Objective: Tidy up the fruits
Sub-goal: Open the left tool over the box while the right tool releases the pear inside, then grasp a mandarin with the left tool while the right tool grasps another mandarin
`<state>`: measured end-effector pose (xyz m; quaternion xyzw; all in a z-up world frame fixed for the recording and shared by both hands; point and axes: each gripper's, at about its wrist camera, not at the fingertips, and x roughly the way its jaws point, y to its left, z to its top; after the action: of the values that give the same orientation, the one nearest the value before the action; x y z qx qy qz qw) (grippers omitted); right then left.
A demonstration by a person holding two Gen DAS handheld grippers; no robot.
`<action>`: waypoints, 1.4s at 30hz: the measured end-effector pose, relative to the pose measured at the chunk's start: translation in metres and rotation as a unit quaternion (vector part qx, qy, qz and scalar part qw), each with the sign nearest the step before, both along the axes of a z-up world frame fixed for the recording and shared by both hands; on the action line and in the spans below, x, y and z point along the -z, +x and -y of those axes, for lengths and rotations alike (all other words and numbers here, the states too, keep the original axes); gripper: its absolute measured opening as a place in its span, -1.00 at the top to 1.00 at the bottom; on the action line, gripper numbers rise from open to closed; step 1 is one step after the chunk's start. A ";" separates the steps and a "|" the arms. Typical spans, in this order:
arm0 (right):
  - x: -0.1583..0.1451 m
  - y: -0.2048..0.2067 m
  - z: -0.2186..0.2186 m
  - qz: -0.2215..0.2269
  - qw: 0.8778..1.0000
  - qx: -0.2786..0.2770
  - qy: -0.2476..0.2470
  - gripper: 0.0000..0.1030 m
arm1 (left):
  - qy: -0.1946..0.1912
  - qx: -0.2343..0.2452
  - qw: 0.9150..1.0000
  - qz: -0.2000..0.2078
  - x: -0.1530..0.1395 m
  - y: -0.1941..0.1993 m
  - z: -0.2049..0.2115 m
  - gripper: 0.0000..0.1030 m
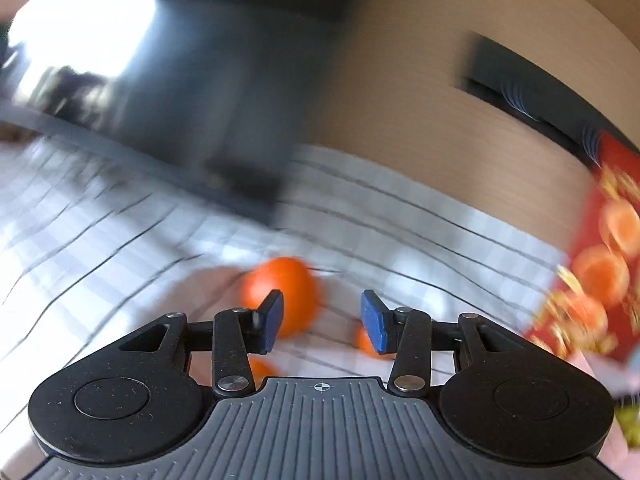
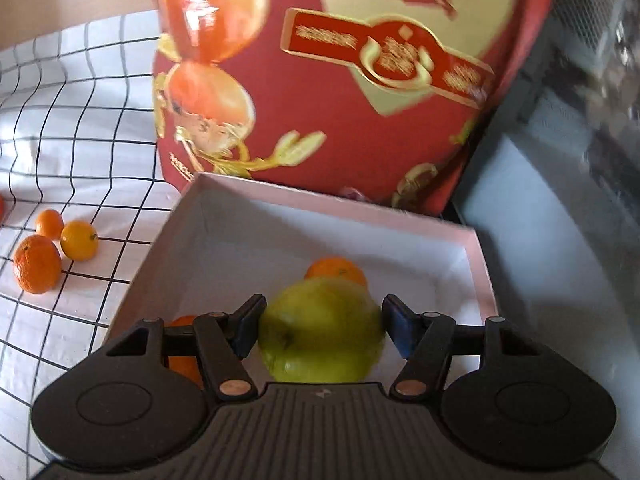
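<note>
In the blurred left wrist view my left gripper (image 1: 322, 320) is open and empty above the checked cloth. An orange (image 1: 280, 292) lies just beyond its left fingertip; a smaller orange (image 1: 366, 342) shows by the right fingertip and another (image 1: 260, 368) under the left finger. In the right wrist view my right gripper (image 2: 322, 326) holds a yellow-green apple (image 2: 320, 332) between its pads over the white box (image 2: 476, 256). An orange (image 2: 336, 272) lies in the box behind the apple and another (image 2: 184, 360) at its near left. Three small citrus fruits (image 2: 38, 264) lie on the cloth left of the box.
A red lid printed with oranges (image 2: 320, 120) stands upright behind the white box; it also shows at the right edge of the left wrist view (image 1: 600, 264). A dark object (image 1: 240, 120) stands on the cloth's far side. A grey surface (image 2: 540, 240) lies right of the box.
</note>
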<state>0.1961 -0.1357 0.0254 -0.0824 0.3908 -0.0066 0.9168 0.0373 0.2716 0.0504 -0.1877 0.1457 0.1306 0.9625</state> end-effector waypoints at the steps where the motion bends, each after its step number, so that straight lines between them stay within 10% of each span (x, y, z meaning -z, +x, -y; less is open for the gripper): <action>1: -0.002 -0.001 -0.005 0.003 1.000 -0.006 -0.006 -0.27 | -0.022 -0.004 1.000 -0.005 0.004 -0.001 -0.011 0.08; 8: -0.022 -0.028 -0.006 0.045 0.999 0.002 0.015 -0.35 | -0.032 0.002 0.999 -0.011 0.000 -0.010 -0.021 0.08; 16: -0.051 -0.093 -0.028 0.061 0.982 -0.094 0.150 -0.49 | 0.000 0.035 0.998 -0.046 0.010 0.001 -0.003 0.08; 24: -0.029 -0.120 -0.106 0.064 0.971 -0.196 0.120 -0.49 | -0.004 -0.008 0.998 -0.065 0.014 -0.004 -0.012 0.08; 30: -0.011 -0.077 -0.132 0.066 0.977 -0.140 0.144 -0.49 | -0.008 -0.009 0.997 -0.080 0.018 -0.005 -0.011 0.08; 42: 0.042 -0.026 -0.184 0.050 0.989 -0.133 0.032 -0.26 | -0.026 0.069 0.996 -0.057 0.015 -0.003 0.005 0.00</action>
<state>0.1701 0.0480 -0.0161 -0.1036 0.3296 0.1242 0.9302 0.0340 0.2667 0.0352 -0.1940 0.2163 0.0711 0.9542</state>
